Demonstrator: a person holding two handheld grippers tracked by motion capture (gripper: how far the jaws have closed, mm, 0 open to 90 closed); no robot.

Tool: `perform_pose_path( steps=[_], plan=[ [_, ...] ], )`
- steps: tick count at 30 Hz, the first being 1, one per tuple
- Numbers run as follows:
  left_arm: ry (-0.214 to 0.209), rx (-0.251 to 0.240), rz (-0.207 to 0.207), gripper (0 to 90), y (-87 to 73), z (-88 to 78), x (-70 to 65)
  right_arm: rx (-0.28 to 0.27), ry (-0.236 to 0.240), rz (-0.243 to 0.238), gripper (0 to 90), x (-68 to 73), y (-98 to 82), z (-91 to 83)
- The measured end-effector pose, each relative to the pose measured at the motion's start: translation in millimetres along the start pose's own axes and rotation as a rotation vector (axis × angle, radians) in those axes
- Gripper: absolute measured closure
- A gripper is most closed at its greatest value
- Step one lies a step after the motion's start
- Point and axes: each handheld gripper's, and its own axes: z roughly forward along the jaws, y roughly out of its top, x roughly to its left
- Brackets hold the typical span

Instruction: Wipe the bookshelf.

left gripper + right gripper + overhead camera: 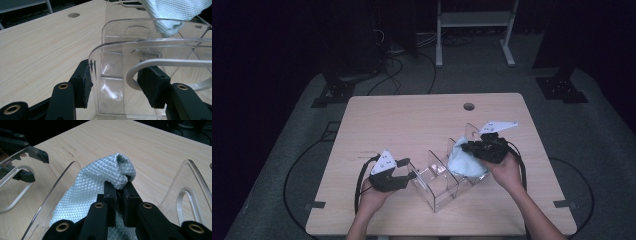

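- The right tool is closed tight on a bunched fold of the pale blue cloth, pinching it between its pads.
- In the high view the cloth hangs from that tool into the clear divider rack, between two of its transparent walls.
- The left tool grips the rack's near end wall: one pad sits outside the wall, the other inside, both against the plastic.
- The rack stands on the wooden counter, toward its near right part.
- Both forearms enter from the near edge.
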Motion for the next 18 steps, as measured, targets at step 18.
perform_pose_path(
  steps=[18],
  plan=[
    [0.008,-0.001,-0.004,46.3,-0.3,0.2,-0.4,0.079,-0.040,0.044,82.9,-5.0,35.0,41.3]
  ],
)
